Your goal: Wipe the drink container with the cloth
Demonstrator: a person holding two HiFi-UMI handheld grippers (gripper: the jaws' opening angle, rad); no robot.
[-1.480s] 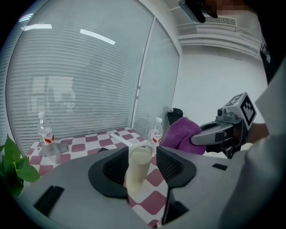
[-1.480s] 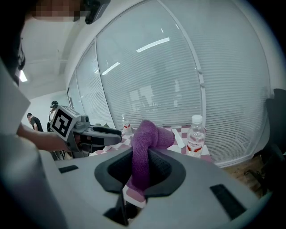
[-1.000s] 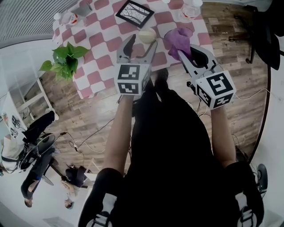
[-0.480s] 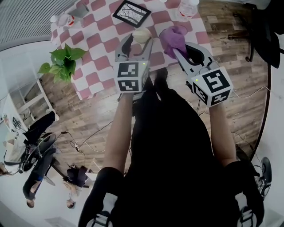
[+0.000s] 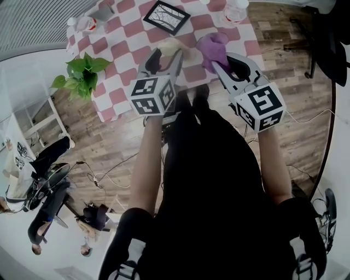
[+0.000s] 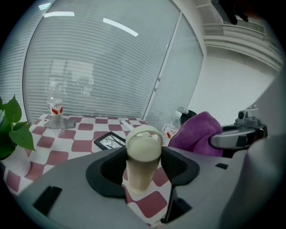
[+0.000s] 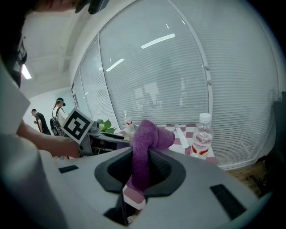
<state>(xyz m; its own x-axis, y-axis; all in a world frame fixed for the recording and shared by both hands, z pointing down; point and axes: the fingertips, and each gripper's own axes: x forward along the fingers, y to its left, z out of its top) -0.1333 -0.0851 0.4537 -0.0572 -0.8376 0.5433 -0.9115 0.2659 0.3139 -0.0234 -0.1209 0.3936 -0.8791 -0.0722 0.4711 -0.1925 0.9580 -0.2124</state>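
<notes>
Left gripper (image 5: 167, 53) is clamped on the cream drink container (image 6: 143, 152), which sits tilted between the pads above the table edge; its jaws have just been closing. Right gripper (image 5: 227, 61) is pinching the purple cloth (image 7: 145, 147), just beside the container. Behind them is the checkered table (image 5: 126, 49) with a picture frame (image 5: 166, 16) and a water bottle (image 7: 202, 136).

- Our head camera looks steeply down onto the left tool (image 5: 167, 56), the right tool (image 5: 227, 63) and the checked worktop (image 5: 130, 41) ahead of them.
- Each tool's camera sits behind its jaws and looks along them, very near: drink container (image 6: 143, 161) left, cloth (image 7: 142, 165) right.
- All views share the worktop; the left tool's view catches the cloth to its right.
</notes>
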